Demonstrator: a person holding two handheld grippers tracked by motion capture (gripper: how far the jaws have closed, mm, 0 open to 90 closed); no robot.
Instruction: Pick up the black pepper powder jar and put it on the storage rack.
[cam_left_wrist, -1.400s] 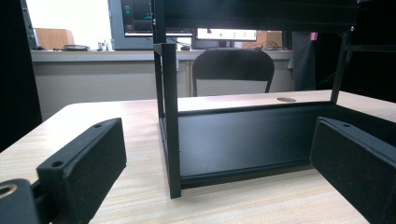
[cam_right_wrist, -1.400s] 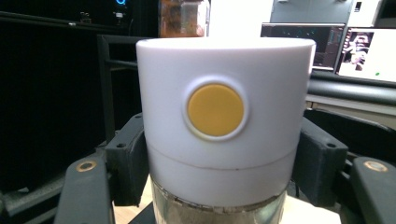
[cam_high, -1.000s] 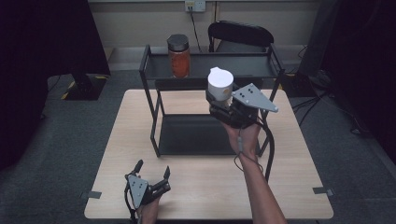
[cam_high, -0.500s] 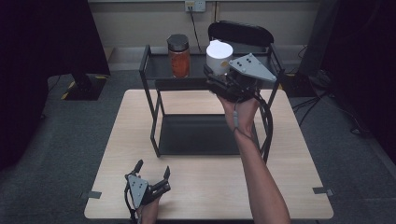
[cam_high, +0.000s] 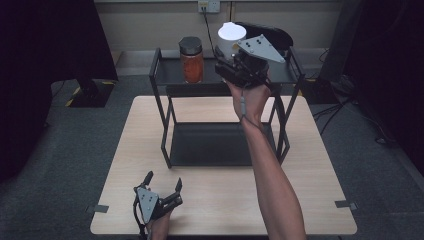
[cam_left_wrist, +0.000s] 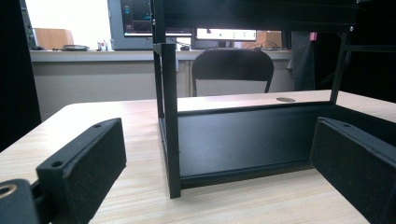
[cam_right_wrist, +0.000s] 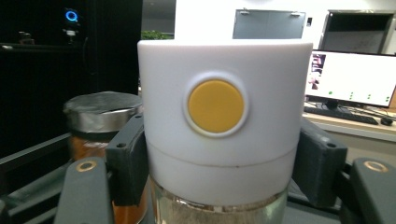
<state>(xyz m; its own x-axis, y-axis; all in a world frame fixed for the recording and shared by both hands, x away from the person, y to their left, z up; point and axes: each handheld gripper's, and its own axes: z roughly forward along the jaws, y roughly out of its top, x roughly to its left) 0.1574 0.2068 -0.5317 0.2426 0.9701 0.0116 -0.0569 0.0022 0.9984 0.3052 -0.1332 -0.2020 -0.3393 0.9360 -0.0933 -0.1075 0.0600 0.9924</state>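
I've got the white-capped jar (cam_high: 231, 39) clamped in my right hand-held gripper (cam_high: 239, 67), up at the level of the rack's top shelf (cam_high: 172, 71), toward its right end. In the right gripper view both black pads (cam_right_wrist: 127, 158) press on the jar's cap (cam_right_wrist: 224, 121) just below the yellow button (cam_right_wrist: 215, 106), glass showing underneath. The orange-filled jar (cam_high: 192, 61) with the dark lid stands on that shelf to the left, near but apart. My judgement: the job now is to set this one down beside it. I want the base clear of the shelf's near rail, then level over bare shelf with a gap to the neighbour, and lowered flat before I let go. The grip is high on the jar, so a tilt could swing the bottom. My left hand-held gripper (cam_high: 159, 192) rests open and empty on the worktop (cam_high: 300, 165), near edge.
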